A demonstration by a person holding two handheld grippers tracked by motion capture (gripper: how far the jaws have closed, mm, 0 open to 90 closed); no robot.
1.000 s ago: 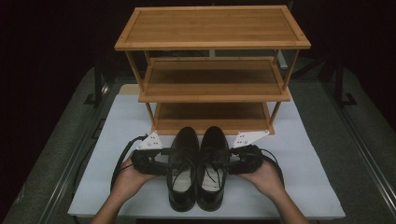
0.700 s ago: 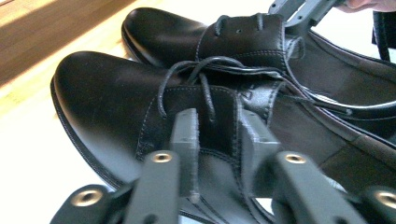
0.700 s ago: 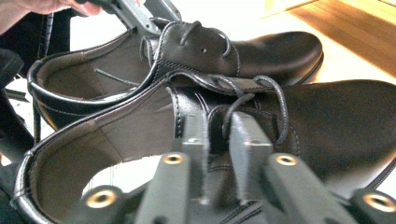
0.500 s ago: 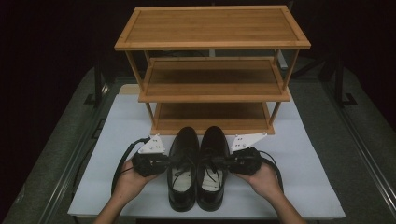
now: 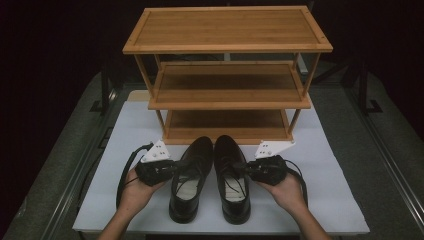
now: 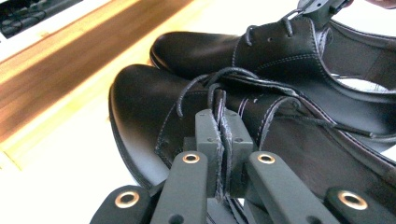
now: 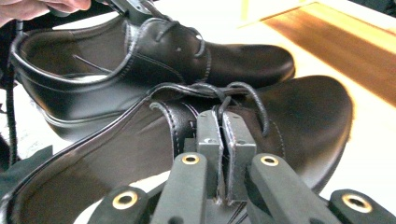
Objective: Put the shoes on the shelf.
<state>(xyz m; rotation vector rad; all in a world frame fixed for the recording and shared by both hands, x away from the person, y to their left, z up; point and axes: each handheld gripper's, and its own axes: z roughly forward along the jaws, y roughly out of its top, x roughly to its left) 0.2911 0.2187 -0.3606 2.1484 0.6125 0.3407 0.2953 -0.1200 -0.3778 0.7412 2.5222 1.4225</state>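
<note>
Two black leather lace-up shoes stand side by side, toes toward the rack: the left shoe (image 5: 190,180) (image 6: 140,102) and the right shoe (image 5: 232,180) (image 7: 299,107). My left gripper (image 5: 175,167) (image 6: 223,126) comes in from the left and is shut on the lace flap at the left shoe's outer side. My right gripper (image 5: 245,167) (image 7: 223,126) mirrors it, shut on the right shoe's lace flap. In each gripper view the thin leather edge sits pinched between the pads, and the other shoe (image 6: 196,51) (image 7: 243,56) lies beyond.
A three-tier bamboo shoe rack (image 5: 227,30) stands just beyond the toes, with its lowest shelf (image 5: 227,122) nearest them. Everything rests on a white mat (image 5: 125,130) over a grey table. Cables loop from each gripper beside the hands.
Both grippers' jaws have drawn together onto the shoes' lace flaps. The hands and the shoes have stayed about where they were.
</note>
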